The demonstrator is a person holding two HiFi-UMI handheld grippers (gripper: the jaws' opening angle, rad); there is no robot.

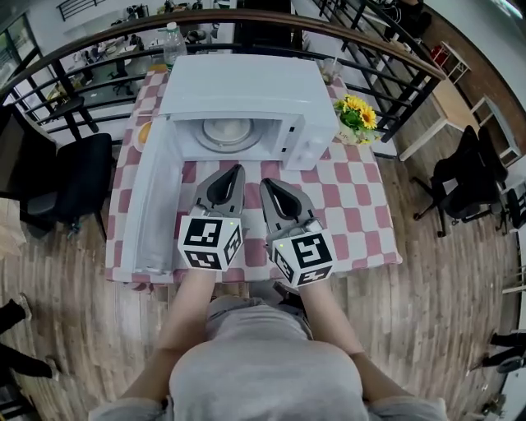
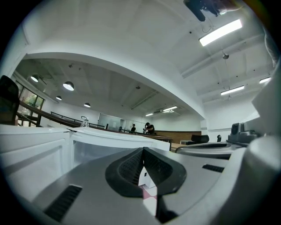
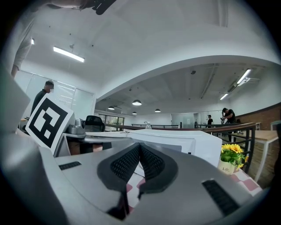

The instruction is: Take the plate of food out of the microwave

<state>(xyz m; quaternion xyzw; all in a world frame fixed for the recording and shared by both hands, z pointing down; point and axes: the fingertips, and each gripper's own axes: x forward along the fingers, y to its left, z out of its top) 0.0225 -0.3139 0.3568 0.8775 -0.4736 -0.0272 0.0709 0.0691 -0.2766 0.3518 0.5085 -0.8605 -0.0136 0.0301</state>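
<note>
White microwave; pink-white checked tablecloth; yellow flowers; brown wood floor.

Floor: wood planks, surrounding the counter, which carries a pink-and-white checked cloth. Black chair: left of the left claw. Black chairs: well right of the right claw. Curved black railing with wooden handrail: beyond the claws. Overhead: white ceiling, strip lights.
</note>
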